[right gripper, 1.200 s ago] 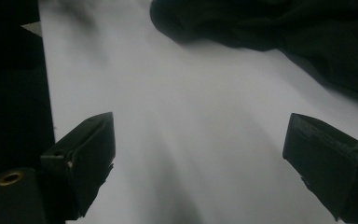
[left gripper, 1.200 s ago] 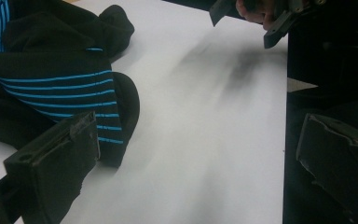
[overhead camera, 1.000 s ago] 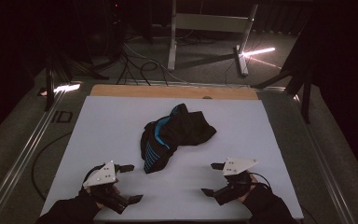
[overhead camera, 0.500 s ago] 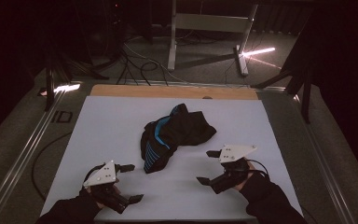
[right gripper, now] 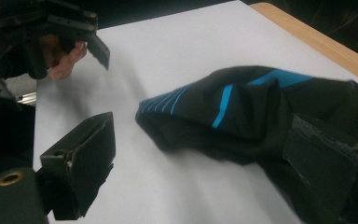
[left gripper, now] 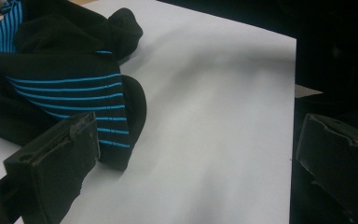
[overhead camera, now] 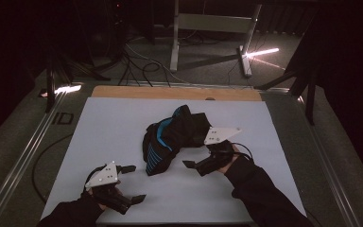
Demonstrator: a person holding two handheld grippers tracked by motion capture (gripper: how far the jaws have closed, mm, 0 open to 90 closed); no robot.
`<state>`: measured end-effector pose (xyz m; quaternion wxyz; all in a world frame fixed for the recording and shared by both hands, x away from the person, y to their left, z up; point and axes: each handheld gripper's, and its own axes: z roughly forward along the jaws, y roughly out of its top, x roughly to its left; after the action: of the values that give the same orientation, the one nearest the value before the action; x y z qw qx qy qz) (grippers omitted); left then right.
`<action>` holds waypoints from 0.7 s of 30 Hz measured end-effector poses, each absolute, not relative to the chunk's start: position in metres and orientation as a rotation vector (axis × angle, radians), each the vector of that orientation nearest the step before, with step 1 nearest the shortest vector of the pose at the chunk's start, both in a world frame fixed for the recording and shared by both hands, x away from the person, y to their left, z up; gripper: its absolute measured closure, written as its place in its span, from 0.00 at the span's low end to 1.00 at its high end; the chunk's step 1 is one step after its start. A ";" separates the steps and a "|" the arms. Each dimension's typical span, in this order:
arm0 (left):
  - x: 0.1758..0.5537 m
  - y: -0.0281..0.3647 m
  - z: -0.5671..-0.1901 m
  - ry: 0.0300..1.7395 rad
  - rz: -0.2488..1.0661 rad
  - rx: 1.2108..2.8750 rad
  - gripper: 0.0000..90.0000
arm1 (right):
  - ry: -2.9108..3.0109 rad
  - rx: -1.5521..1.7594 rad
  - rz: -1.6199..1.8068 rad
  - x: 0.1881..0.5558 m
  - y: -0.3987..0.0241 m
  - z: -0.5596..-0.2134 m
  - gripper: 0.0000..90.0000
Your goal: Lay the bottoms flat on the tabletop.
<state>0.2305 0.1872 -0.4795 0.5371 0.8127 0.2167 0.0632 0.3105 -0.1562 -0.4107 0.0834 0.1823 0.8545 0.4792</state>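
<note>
Left gripper sits at the near-left of the white table sheet, jaws spread wide, nothing between them — held by the person's left hand low at the bottom edge of the high view. In the left gripper view its two black jaws frame bare sheet, with the black garment just beyond the left jaw; that jaw overlaps the near hem in the picture, cannot tell whether it touches. Garment is a crumpled black piece with thin blue stripes and a blue band, lying mid-table in the high view, slightly right of centre, well short of the wooden table edge at the far side. It is bunched, not flat; the striped part points toward the near-left. Right gripper is right up against the garment's right side, jaws apart. In the right gripper view the garment lies between the two jaws and runs over toward the right-hand one — fabric close to or against that jaw, not clamped. The same view shows the left gripper farther off at top left, fingers of the hand visible behind it. Right sleeve comes in from the bottom right.
</note>
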 end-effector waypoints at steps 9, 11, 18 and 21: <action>0.231 0.188 -0.480 0.525 0.159 1.932 0.00 | 2.537 0.564 1.438 0.337 -0.126 -0.412 0.10; 0.232 0.188 -0.480 0.527 0.160 1.931 0.00 | 2.535 0.572 1.445 0.339 -0.123 -0.412 0.10; 0.232 0.189 -0.480 0.529 0.163 1.932 0.00 | 2.516 0.605 1.396 0.356 -0.100 -0.427 0.19; 0.232 0.188 -0.480 0.531 0.162 1.930 0.00 | 2.523 0.630 1.371 0.359 -0.095 -0.432 0.20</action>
<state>0.2319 0.1885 -0.4801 0.5368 0.8108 0.2231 0.0680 0.3593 -0.0951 -0.4323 0.1008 0.2133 0.8539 0.4638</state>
